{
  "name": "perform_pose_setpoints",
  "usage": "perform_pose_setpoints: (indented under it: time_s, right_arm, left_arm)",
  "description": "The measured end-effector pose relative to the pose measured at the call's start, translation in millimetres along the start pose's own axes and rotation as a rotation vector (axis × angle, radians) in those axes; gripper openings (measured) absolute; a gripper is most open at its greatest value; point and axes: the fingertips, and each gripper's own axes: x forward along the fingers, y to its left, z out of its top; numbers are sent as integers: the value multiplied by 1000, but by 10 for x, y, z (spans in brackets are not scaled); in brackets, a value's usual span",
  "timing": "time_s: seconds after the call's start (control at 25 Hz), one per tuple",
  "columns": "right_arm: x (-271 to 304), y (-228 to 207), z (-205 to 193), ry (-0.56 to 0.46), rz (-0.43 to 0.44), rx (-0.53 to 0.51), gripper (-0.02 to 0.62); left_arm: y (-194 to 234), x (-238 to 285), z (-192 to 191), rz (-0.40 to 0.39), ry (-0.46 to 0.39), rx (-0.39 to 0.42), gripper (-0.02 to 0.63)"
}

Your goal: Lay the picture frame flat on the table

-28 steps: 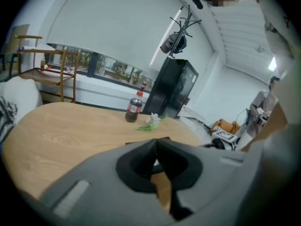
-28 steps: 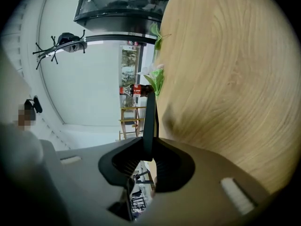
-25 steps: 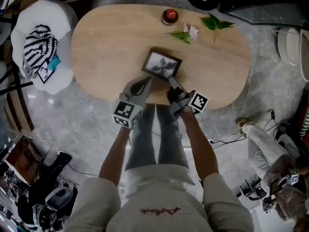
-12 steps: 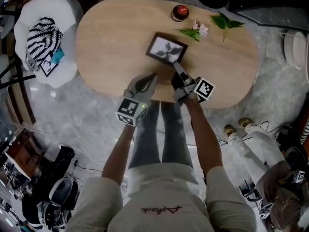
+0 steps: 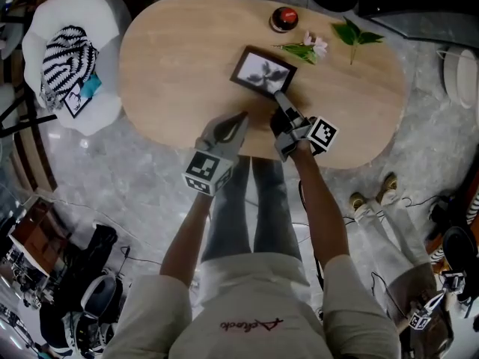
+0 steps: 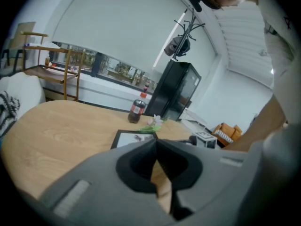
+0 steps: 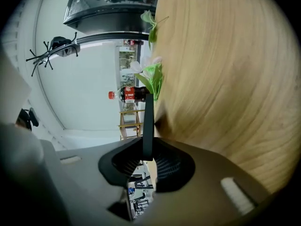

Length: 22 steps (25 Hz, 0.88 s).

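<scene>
My right gripper pinched the picture frame by its near edge, the thin rim between my 2 pads, to steady it lying low, nearly flat, mid-table. My left gripper, tips together and empty, hung clear at the near edge.

A lounge-like room is suggested by an oval wooden coffee table, a white armchair at ten o'clock, and a coat stand.

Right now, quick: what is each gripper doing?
Left gripper: fingers closed, nothing between them.
Right gripper: fingers closed on the picture frame edge.
</scene>
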Motion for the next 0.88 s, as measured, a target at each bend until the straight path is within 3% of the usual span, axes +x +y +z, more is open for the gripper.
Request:
perform_pose_setpoints:
  time_s: [0.12, 0.28, 0.48, 0.88]
  right_arm:
    - [3, -72, 12, 8, -36, -22, 81]
    - [26, -112, 18, 27, -77, -72, 154]
    - [79, -116, -34, 75, -157, -159, 189]
    - [147, -214, -153, 200, -331, -406, 253]
  left_arm:
    - [15, 11, 6, 1, -2, -6, 0]
    - [27, 26, 6, 1, -8, -6, 0]
    - [35, 14, 9, 2, -6, -11, 0]
    - [60, 0, 7, 3, -2, -19, 0]
